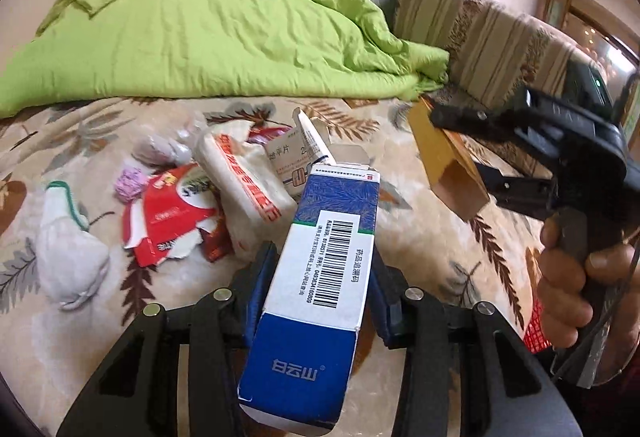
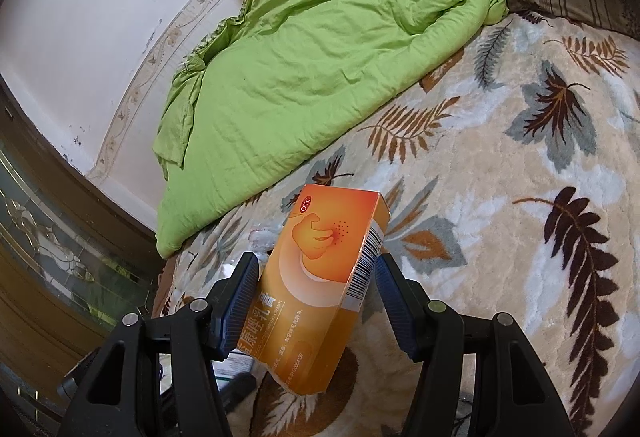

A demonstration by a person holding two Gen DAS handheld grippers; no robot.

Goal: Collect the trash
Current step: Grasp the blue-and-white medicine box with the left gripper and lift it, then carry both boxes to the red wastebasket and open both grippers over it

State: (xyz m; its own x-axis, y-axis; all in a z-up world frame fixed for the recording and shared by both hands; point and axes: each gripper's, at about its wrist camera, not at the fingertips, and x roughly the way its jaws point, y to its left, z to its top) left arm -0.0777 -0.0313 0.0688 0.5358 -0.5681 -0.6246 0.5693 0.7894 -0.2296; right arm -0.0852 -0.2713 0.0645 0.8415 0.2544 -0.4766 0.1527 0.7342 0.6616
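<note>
While both grippers hover over the leaf-patterned plush bedspread, each has a carton between its pads.

Left wrist view
- Left gripper: clamped on a blue-and-white cardboard medicine box, the blue pads pressing its two long sides; the barcode panel faces up and the end flap is open at the far end.
- Box position: lifted above the bedspread, tilted, its far end pointing toward the litter pile.
- Litter pile: just beyond the box lie a white plastic pack with red lettering, a torn red-and-white paper wrapper, a small white medicine carton with its flap open and a crumpled pink scrap, touching or overlapping one another.
- White cloth item with green trim: apart from the pile, to its left.
- Right gripper: seen at the right, held by a hand, with an orange cardboard box in its jaws.
- Crumpled green quilt: behind the pile.

Right wrist view
- Right gripper: gripping the orange box by its sides, the printed face up, the barcode on the right edge.
- Box position: raised over the bedspread, tilted.
- Green quilt: further back, against the wall.
</note>
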